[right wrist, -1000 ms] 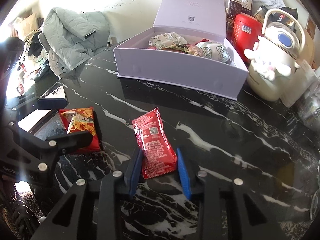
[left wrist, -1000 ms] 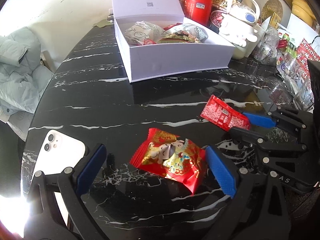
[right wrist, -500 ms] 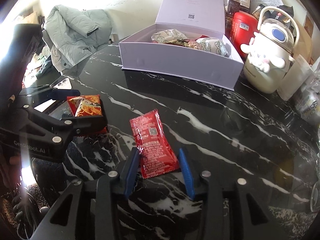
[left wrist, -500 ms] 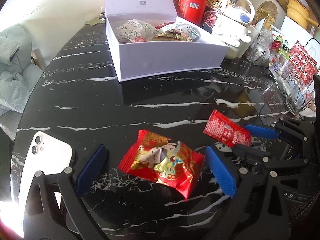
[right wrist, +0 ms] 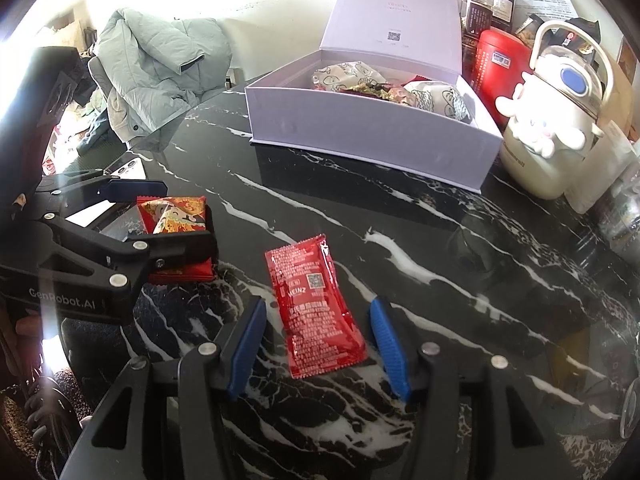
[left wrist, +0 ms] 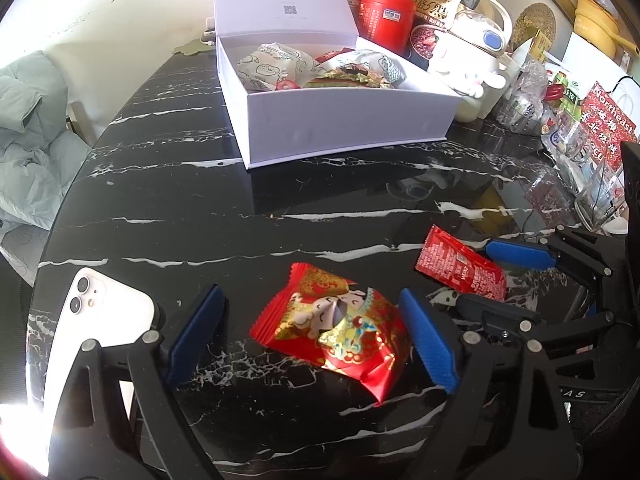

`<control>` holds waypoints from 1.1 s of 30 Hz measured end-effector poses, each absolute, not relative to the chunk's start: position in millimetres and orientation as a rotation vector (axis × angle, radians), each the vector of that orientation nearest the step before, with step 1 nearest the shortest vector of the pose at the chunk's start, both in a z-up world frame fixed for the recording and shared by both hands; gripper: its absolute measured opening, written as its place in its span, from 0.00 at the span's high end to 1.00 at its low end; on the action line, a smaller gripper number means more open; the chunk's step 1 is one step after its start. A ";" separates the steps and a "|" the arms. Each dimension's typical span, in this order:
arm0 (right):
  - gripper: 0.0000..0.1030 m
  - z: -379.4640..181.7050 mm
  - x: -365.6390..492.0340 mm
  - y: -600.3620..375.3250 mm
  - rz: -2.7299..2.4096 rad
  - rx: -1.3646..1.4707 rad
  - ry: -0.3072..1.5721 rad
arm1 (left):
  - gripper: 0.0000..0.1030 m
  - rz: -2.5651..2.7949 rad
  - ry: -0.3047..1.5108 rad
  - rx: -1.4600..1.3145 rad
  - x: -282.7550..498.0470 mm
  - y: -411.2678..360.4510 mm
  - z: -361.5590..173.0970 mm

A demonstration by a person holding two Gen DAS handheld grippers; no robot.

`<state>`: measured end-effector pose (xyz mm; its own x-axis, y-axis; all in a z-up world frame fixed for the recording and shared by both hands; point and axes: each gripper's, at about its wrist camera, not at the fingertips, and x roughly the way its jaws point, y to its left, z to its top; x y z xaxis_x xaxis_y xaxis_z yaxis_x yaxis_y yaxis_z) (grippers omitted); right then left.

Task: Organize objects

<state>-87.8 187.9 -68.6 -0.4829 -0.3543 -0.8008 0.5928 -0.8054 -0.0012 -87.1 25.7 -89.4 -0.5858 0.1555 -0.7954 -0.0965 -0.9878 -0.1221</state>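
A red and gold snack packet (left wrist: 336, 328) lies on the black marble table (left wrist: 200, 208) between the open fingers of my left gripper (left wrist: 312, 340). It also shows in the right wrist view (right wrist: 176, 216). A red Heinz ketchup sachet (right wrist: 316, 308) lies flat between the open fingers of my right gripper (right wrist: 320, 344); it shows in the left wrist view (left wrist: 460, 268) too. Neither packet is gripped. An open lilac box (left wrist: 344, 128) with several wrapped snacks stands at the back (right wrist: 360, 128).
A white phone (left wrist: 92, 320) lies left of my left gripper. A white cartoon kettle (right wrist: 548, 136), a red tin (left wrist: 386, 16), jars and glassware (left wrist: 580, 168) crowd the back right. A grey jacket (right wrist: 152, 76) hangs on a chair beyond the table's left edge.
My right gripper has opened wider around the ketchup sachet. Both grippers have drawn a little nearer the box. The packets lie where they were.
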 end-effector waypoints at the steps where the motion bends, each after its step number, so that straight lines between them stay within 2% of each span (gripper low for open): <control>1: 0.46 -68.6 -87.8 187.6 -2.280 1.140 0.375 | 0.19 2.679 -0.098 -1.349 -86.9 25.5 -89.1; 2: 0.47 -68.3 -88.1 187.4 -2.280 1.141 0.371 | 0.21 2.680 -0.100 -1.344 -86.6 25.0 -88.8; 4: 0.69 -67.6 -89.1 188.6 -2.291 1.136 0.357 | 0.38 2.680 -0.099 -1.332 -86.1 24.9 -87.8; 7: 0.76 -66.5 -93.0 191.6 -2.309 1.153 0.321 | 0.49 2.662 -0.127 -1.323 -86.5 22.8 -86.6; 12: 0.77 -65.0 -97.3 196.7 -2.319 1.177 0.250 | 0.54 2.653 -0.168 -1.320 -87.2 19.1 -83.6; 16: 0.77 -60.7 -95.8 199.6 -2.326 1.166 0.232 | 0.66 2.654 -0.174 -1.312 -87.1 19.4 -79.2; 32: 0.77 -58.9 -91.5 203.0 -2.330 1.165 0.213 | 0.77 2.694 -0.147 -1.279 -83.8 16.5 -67.0; 33: 0.77 -58.3 -91.6 203.3 -2.330 1.163 0.210 | 0.82 2.697 -0.146 -1.270 -83.5 15.8 -64.7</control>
<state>-91.6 203.3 -58.3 -0.4943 -0.3833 -0.7802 0.5166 -0.8514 0.0910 -83.5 15.8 -64.7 -0.6278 0.1830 -0.7565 -0.1001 -0.9829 -0.1547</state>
